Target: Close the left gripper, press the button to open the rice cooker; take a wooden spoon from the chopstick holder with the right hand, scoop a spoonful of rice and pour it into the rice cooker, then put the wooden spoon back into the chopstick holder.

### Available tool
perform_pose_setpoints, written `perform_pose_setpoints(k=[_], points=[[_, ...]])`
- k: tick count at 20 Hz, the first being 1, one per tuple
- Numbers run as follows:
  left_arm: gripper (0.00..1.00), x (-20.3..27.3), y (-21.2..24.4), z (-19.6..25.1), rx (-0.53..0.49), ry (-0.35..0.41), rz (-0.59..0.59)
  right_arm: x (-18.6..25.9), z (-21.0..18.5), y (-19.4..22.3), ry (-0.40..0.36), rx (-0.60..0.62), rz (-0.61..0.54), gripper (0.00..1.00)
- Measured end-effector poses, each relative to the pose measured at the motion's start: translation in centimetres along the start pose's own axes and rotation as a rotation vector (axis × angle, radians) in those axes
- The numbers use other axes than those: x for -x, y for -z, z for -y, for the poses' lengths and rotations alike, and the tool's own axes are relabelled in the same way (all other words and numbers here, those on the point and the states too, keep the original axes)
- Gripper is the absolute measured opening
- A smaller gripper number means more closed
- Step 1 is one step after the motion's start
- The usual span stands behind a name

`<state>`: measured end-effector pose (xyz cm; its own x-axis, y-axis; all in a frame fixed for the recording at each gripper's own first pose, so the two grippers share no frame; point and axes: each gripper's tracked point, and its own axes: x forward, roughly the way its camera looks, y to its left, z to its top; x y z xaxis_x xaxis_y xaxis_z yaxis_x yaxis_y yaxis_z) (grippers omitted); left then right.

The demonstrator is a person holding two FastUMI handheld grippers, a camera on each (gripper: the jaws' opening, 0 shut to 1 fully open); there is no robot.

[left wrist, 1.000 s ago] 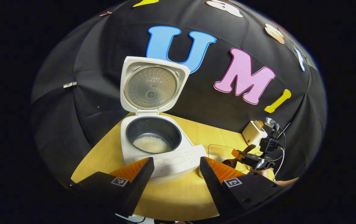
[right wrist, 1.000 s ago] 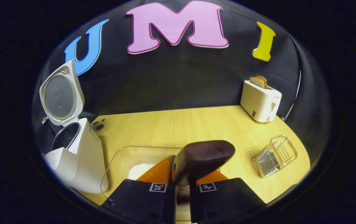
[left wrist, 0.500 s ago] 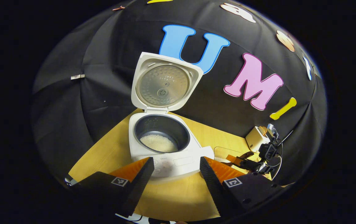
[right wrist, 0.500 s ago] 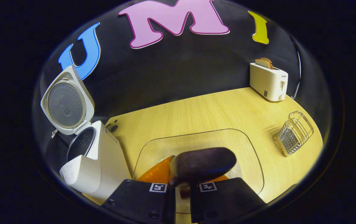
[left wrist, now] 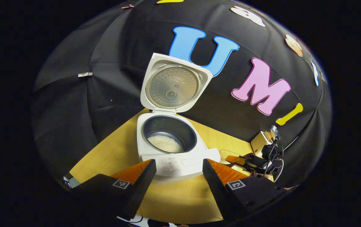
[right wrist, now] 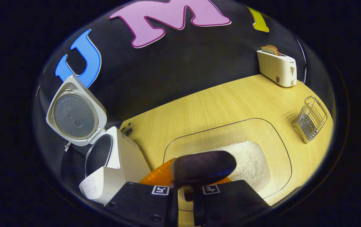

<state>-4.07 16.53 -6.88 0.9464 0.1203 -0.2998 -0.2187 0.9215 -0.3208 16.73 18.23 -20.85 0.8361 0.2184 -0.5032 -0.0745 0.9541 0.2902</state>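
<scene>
The white rice cooker [left wrist: 171,157] stands with its lid [left wrist: 175,86] up, and a little rice lies in its dark pot [left wrist: 168,143]. My left gripper [left wrist: 178,165] hangs open just in front of the cooker's control panel, holding nothing. My right gripper [right wrist: 185,186] is shut on the handle of the dark wooden spoon [right wrist: 203,167]. The spoon's bowl hovers over the pile of rice [right wrist: 246,157] in a clear glass tray [right wrist: 281,148]. In the right gripper view the rice cooker [right wrist: 111,164] is to the left of the tray. The wire chopstick holder [right wrist: 311,118] stands at the far right.
A white toaster [right wrist: 278,66] with bread in it sits at the back right corner of the wooden table [right wrist: 218,104]. From the left gripper view, the right gripper [left wrist: 246,160] shows far right beside the toaster [left wrist: 257,142]. Black cloth walls close off the back.
My right gripper has tipped down and come in over the glass tray, so the rice pile now shows under the spoon. In the left gripper view the cooker has shifted right.
</scene>
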Motion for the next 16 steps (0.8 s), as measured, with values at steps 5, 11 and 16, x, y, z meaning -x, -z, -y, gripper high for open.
perform_pose_setpoints(k=[5, 11, 16], points=[[0.95, 0.4, -0.1, -0.1, -0.001, -0.005, 0.007, 0.9, 1.1, -1.2, -0.01, -0.127, 0.0, 0.23], [0.95, 0.3, -0.5, 0.1, -0.012, -0.003, 0.014, 2.5, 2.4, -2.9, -0.017, -0.202, 0.026, 0.23], [0.95, 0.1, -1.0, 0.5, -0.027, 0.004, 0.02, 4.2, 3.0, -5.8, -0.04, -0.354, 0.073, 0.22]])
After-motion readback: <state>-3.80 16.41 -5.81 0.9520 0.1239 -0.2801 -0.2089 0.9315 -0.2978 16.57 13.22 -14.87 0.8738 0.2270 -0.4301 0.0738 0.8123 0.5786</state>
